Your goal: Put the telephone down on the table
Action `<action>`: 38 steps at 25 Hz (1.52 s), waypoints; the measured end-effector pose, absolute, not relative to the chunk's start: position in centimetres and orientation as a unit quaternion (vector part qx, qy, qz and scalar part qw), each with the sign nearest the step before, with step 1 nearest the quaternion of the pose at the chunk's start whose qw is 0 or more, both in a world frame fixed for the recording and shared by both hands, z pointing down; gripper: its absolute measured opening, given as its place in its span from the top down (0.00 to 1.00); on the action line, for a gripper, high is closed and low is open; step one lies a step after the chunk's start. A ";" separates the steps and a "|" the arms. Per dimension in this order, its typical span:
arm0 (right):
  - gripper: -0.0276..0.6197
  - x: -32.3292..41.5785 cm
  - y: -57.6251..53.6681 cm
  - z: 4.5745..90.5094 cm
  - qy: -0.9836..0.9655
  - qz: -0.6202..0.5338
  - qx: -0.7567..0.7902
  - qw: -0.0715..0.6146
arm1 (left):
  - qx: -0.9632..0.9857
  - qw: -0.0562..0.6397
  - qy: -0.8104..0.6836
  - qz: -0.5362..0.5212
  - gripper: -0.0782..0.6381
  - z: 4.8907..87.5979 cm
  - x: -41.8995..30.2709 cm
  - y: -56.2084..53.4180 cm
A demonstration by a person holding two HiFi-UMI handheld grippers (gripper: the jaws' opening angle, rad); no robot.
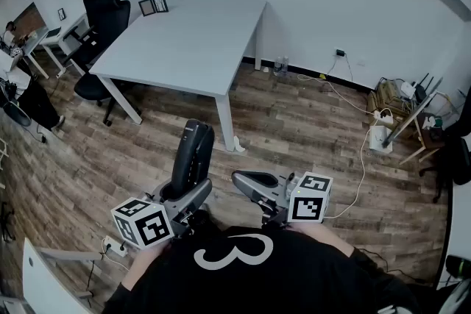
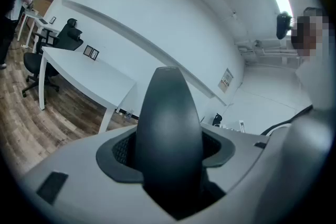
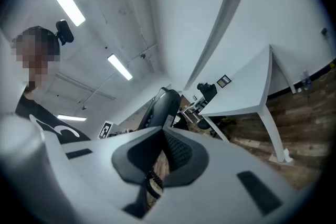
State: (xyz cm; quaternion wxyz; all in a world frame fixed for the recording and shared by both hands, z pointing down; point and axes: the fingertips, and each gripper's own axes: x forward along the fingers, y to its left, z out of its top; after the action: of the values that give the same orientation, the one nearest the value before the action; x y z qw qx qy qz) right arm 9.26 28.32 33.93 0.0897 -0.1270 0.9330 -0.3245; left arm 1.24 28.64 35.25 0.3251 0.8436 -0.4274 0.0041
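A black telephone handset (image 1: 193, 154) stands upright in my left gripper (image 1: 184, 196), which is shut on its lower part. In the left gripper view the handset (image 2: 168, 128) fills the gap between the grey jaws. My right gripper (image 1: 246, 184) is level with it on the right, its jaws drawn together with nothing seen between the pads. From the right gripper view the handset (image 3: 160, 107) shows just beyond the jaws, and a coiled cord (image 3: 152, 184) hangs below them. The white table (image 1: 184, 40) stands ahead, across the wooden floor.
Two small frames (image 1: 153, 6) stand at the table's far edge. A black office chair (image 1: 99, 26) is at its left end. Cables and a power strip (image 1: 379, 134) lie on the floor to the right, and another strip (image 1: 110, 245) lies at lower left.
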 end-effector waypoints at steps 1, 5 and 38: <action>0.95 9.2 28.2 34.0 0.933 -0.324 -0.128 0.088 | 0.843 0.325 -0.429 0.004 0.49 35.2 1.2 28.5; 0.95 8.5 27.8 34.4 0.936 -0.319 -0.127 0.073 | 0.840 0.323 -0.436 0.007 0.49 35.5 0.5 28.2; 0.94 -6.1 10.7 37.8 0.909 -0.385 -0.155 0.043 | 0.834 0.368 -0.412 0.021 0.49 39.0 -14.3 10.6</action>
State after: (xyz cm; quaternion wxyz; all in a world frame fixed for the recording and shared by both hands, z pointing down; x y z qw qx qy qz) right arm -6.12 10.72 37.85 0.0432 -0.1551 0.9086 -0.3853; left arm -14.34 10.59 38.95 0.3675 0.8337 -0.4117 0.0212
